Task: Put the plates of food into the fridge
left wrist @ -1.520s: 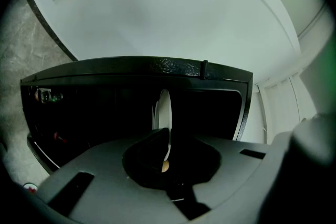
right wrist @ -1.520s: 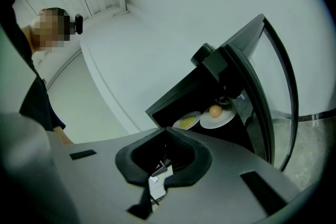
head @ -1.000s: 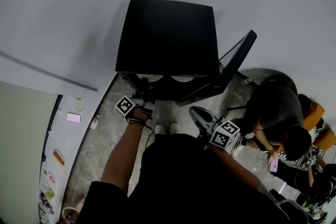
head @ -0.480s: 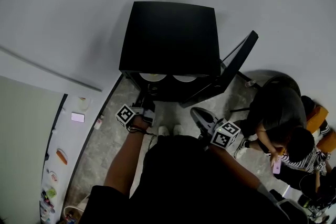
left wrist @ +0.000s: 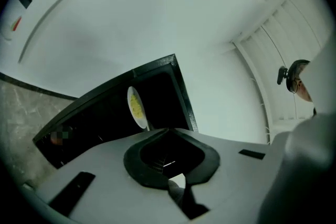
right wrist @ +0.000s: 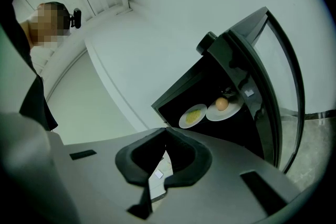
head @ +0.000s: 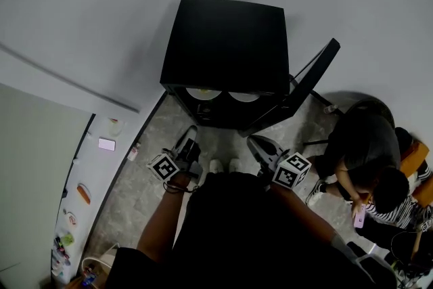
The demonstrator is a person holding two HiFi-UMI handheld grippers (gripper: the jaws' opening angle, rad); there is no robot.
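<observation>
Sitting in the open fridge (head: 226,44), two plates (right wrist: 192,116) seemingly touch.

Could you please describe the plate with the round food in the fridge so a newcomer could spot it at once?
Find the black fridge against the white wall, its door swung open. Two white plates sit side by side inside; yours is the plate nearer the door. It carries one round orange-brown item, while its neighbour holds flat yellow food.
</observation>
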